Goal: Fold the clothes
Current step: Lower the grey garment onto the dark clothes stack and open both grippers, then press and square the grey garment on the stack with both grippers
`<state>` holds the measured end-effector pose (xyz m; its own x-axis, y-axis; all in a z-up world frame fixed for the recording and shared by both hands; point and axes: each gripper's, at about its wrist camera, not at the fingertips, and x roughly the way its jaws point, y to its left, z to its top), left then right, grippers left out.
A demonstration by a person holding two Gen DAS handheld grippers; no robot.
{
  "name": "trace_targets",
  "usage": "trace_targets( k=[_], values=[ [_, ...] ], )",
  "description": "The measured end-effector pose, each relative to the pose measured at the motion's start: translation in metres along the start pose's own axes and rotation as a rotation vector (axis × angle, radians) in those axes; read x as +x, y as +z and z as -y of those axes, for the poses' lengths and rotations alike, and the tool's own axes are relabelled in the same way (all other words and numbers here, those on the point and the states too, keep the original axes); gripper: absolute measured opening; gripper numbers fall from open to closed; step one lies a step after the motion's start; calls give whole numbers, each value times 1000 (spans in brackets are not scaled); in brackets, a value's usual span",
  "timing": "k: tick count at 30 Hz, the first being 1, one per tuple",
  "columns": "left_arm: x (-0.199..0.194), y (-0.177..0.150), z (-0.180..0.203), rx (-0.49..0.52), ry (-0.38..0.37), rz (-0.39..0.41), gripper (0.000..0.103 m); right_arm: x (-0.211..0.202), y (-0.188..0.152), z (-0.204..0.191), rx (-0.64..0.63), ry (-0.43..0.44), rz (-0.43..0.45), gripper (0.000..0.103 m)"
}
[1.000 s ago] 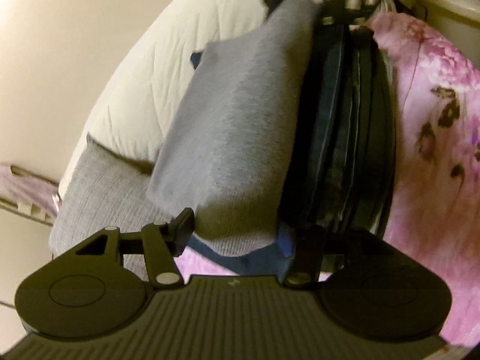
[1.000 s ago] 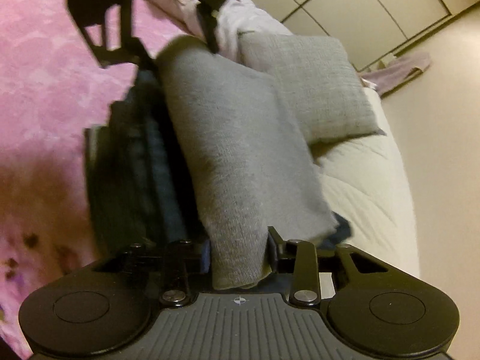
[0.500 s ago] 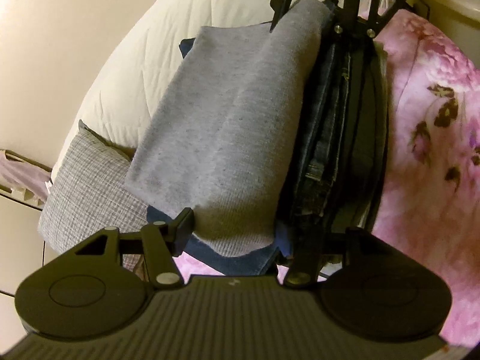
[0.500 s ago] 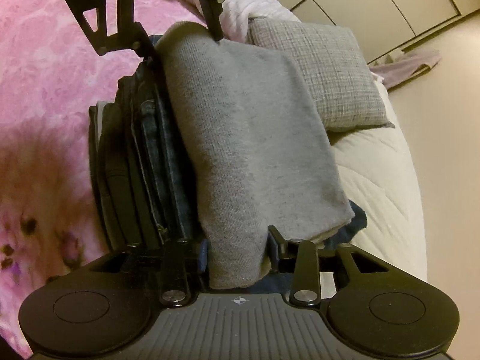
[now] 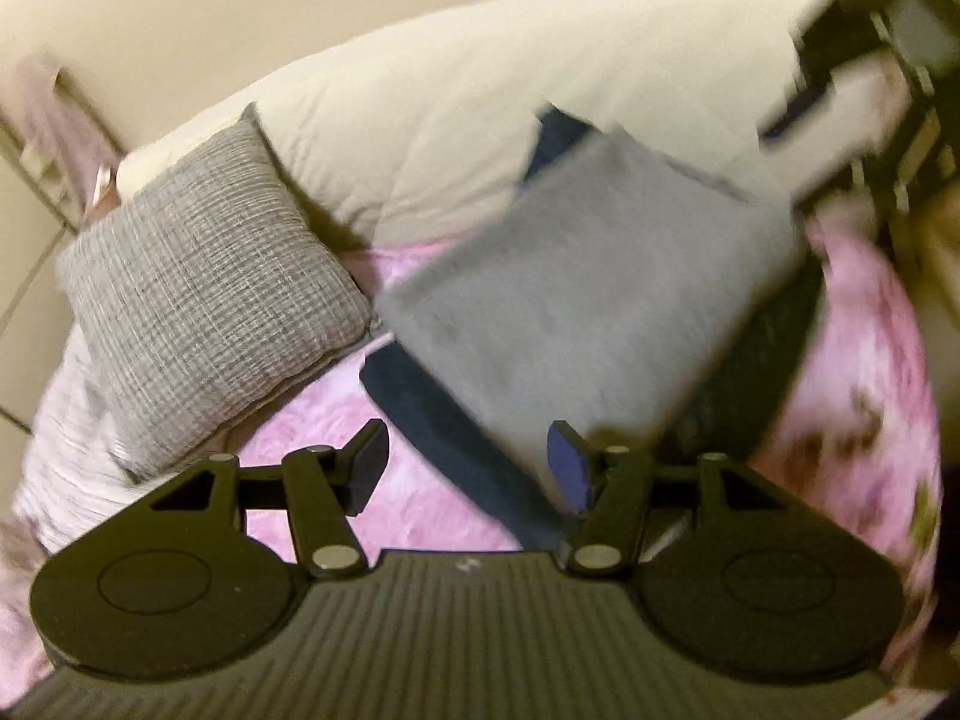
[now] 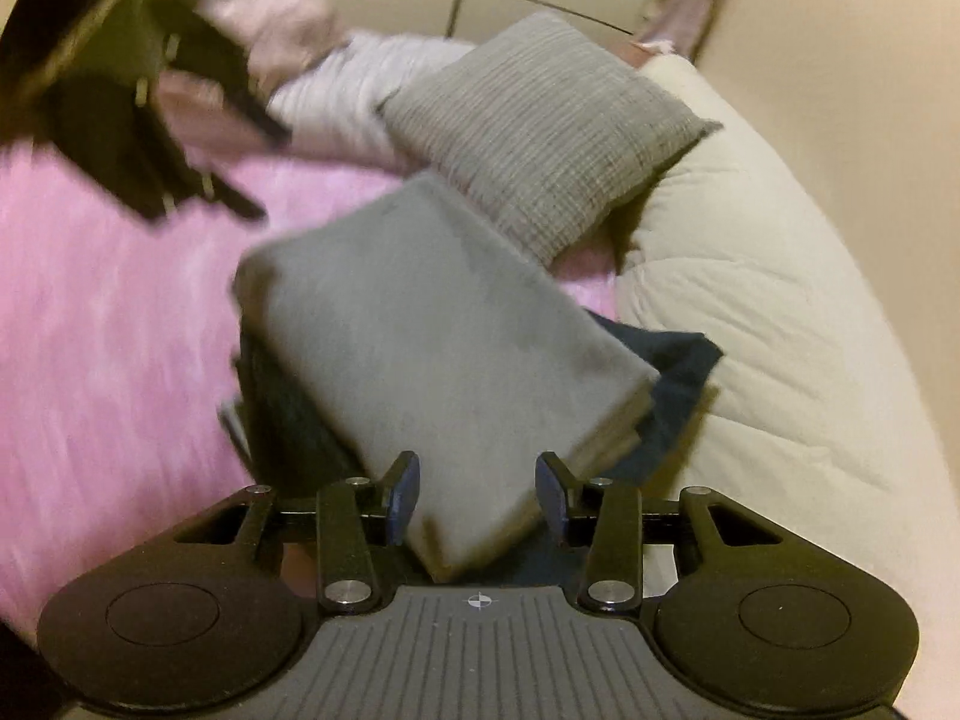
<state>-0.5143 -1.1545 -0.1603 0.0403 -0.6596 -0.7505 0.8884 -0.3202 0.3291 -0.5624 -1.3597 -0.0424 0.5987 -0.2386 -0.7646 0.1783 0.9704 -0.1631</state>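
A folded grey sweater lies on top of a stack of dark folded clothes on the pink blanket. A dark blue garment sticks out under the sweater. My left gripper is open and holds nothing; the blue garment's corner runs past its right finger. My right gripper is open, and the sweater's near corner shows between its fingers. The left wrist view has the right gripper blurred above the stack's far end.
A grey woven pillow lies beside the stack. A cream duvet runs along the wall side. Pale clothes lie behind the pillow. Pink flowered blanket covers the other side.
Both grippers have pulled back from the stack's two ends. The left gripper no longer has the sweater between its fingers. Both views swung fast, so the current frames are blurred.
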Motion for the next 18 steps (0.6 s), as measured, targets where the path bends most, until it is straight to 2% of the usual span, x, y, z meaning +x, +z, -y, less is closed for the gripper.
trace_targets(
  k=[3, 6, 9, 12, 14, 18],
  values=[
    [27, 13, -1, -61, -64, -21, 46, 30, 12, 7, 95, 99, -31, 29],
    [53, 10, 12, -27, -103, -76, 44, 59, 2, 2, 80, 139, -123, 29],
    [57, 5, 17, -19, -111, -85, 44, 54, 4, 4, 75, 163, -122, 29],
    [48, 12, 7, -33, -100, -96, 44, 41, 17, 23, 144, 118, -61, 29],
    [39, 20, 4, -15, -78, -77, 44, 41, 26, 42, 185, 75, -27, 29],
    [44, 38, -7, -55, -58, -29, 44, 61, 38, 74, 219, 20, -22, 29]
  ],
)
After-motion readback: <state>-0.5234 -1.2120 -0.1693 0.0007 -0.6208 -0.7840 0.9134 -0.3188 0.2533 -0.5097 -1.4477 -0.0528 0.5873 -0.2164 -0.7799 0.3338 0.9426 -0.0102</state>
